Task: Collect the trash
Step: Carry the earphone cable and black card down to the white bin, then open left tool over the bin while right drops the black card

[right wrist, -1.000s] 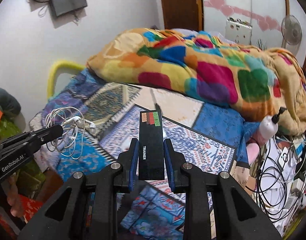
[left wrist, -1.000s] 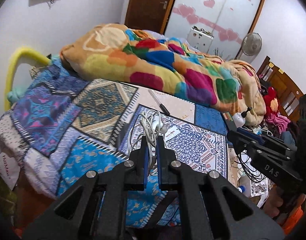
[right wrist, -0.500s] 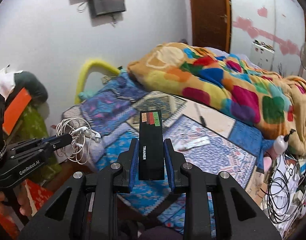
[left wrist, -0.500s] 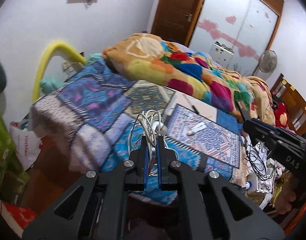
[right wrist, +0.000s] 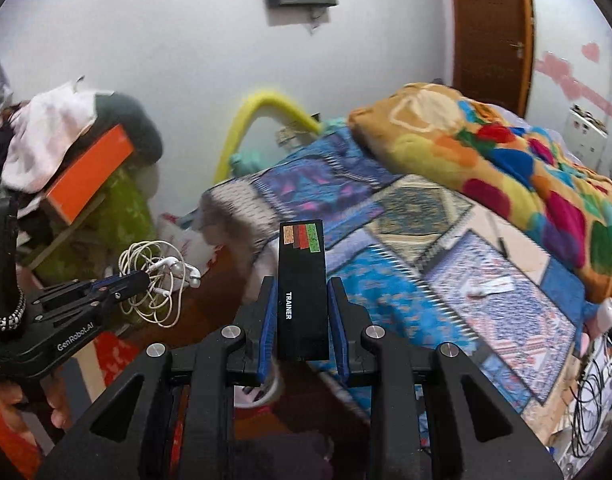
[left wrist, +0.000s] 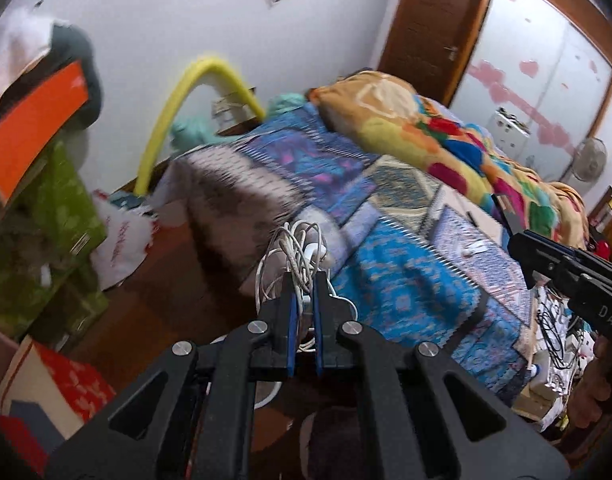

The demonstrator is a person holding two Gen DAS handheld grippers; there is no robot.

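Note:
My left gripper (left wrist: 302,280) is shut on a tangle of white earphones (left wrist: 298,248), which hangs out past its fingertips over the bed's corner. In the right wrist view the same left gripper (right wrist: 140,278) shows at the left with the white earphones (right wrist: 158,276) dangling from it. My right gripper (right wrist: 302,284) is shut on a flat black box (right wrist: 302,292) marked TRAINER with coloured patches at its top. The right gripper (left wrist: 517,242) also shows at the right edge of the left wrist view.
A bed with a blue patterned sheet (right wrist: 405,288) and a colourful blanket (right wrist: 505,152) fills the right. Left of it are a yellow hoop (right wrist: 250,120), green boxes (left wrist: 42,240), an orange box (right wrist: 90,172) under clothes, and brown floor (left wrist: 158,296). Cables (right wrist: 593,392) lie at bottom right.
Both grippers have swung left, away from over the bed toward its corner and the floor, each keeping its load. The pile of boxes and clothes at the left has come into view.

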